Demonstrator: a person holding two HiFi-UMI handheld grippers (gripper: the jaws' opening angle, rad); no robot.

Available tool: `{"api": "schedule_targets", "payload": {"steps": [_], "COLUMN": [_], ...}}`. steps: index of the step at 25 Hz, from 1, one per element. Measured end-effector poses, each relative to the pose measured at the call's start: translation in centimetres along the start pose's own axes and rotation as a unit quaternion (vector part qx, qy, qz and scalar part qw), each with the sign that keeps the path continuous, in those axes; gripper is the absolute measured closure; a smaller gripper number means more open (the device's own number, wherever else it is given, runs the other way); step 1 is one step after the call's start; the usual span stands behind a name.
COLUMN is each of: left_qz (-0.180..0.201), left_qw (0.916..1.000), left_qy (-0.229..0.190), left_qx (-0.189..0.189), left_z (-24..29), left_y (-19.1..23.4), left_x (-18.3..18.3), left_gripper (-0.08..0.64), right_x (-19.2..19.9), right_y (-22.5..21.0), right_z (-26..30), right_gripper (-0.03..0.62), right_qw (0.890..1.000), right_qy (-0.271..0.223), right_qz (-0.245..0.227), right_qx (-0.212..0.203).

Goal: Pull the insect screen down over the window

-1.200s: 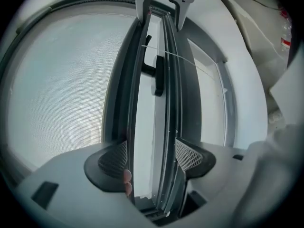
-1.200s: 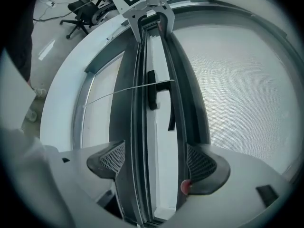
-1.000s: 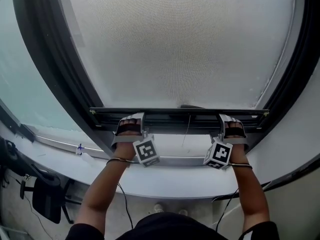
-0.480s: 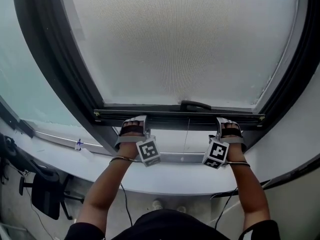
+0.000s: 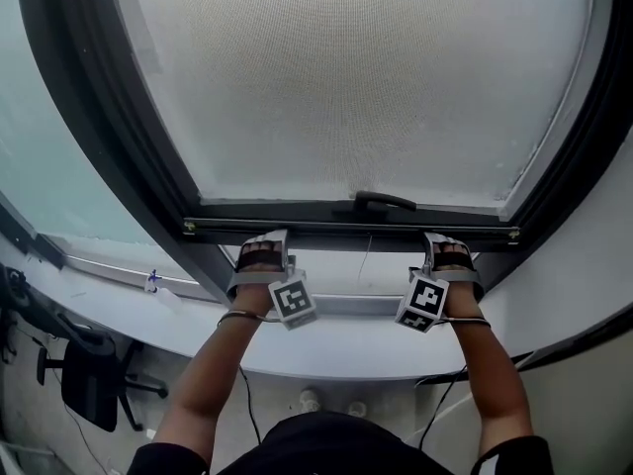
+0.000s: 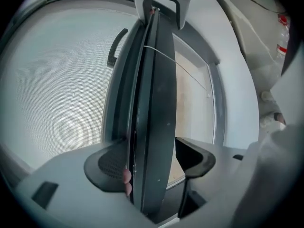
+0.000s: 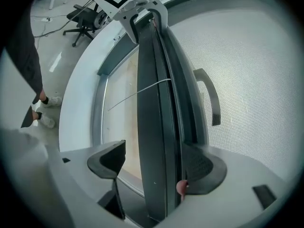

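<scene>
Clearly we needed the left gripper and right gripper, jaws open astride the screen bar, pulling evenly toward six o'clock.

The bottom bar fills most of the gap in the left gripper and right gripper, with slack only at the jaw away from the screen mesh. Toward 6 o'clock a narrow open strip lies above the sill, crossed by a thin cord. The window frame blocks 9 and 3 o'clock, and the handle appears to project at 12.
</scene>
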State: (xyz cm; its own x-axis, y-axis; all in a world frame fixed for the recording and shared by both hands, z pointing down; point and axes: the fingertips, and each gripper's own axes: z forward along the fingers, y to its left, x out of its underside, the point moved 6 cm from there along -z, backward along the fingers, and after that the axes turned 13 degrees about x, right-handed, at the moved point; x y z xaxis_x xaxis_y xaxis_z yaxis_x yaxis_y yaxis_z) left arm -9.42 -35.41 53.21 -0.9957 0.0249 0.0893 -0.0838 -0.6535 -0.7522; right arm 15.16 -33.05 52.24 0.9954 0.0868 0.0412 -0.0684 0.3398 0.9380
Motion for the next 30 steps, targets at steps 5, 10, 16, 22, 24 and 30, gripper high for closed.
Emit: {"api": "schedule_targets", "payload": {"steps": [5, 10, 16, 22, 24, 30], "left_qz": [0.01, 0.023, 0.027, 0.028, 0.032, 0.025], "left_qw": [0.9998, 0.9997, 0.9993, 0.9993, 0.9992, 0.9997], "left_qy": [-0.001, 0.004, 0.012, 0.01, 0.009, 0.004], "left_qx": [0.018, 0.011, 0.023, 0.022, 0.022, -0.004], "left_z": [-0.1, -0.3, -0.4, -0.3, -0.1, 0.4], "left_y": [0.1, 0.1, 0.3, -0.2, -0.6, -0.4], "left_x": [0.1, 0.2, 0.2, 0.1, 0.3, 0.2], "left_gripper": [0.258, 0.258, 0.258, 0.258, 0.258, 0.259], "right_x": [-0.1, -0.2, -0.4, -0.2, -0.2, -0.3], "right_y": [0.2, 0.1, 0.1, 0.6, 0.9, 0.6], "right_z": [0.1, -0.1, -0.1, -0.1, 0.0, 0.6], "right_gripper": [0.214, 0.213, 0.213, 0.215, 0.213, 0.215], "right_qw": [1.0, 1.0, 1.0, 1.0, 1.0, 0.999], "right_qy": [0.015, 0.019, 0.02, 0.025, 0.029, 0.034], "right_qz": [-0.016, -0.016, -0.009, -0.003, -0.007, -0.006], "right_qx": [0.005, -0.009, -0.006, -0.007, -0.008, 0.005]}}
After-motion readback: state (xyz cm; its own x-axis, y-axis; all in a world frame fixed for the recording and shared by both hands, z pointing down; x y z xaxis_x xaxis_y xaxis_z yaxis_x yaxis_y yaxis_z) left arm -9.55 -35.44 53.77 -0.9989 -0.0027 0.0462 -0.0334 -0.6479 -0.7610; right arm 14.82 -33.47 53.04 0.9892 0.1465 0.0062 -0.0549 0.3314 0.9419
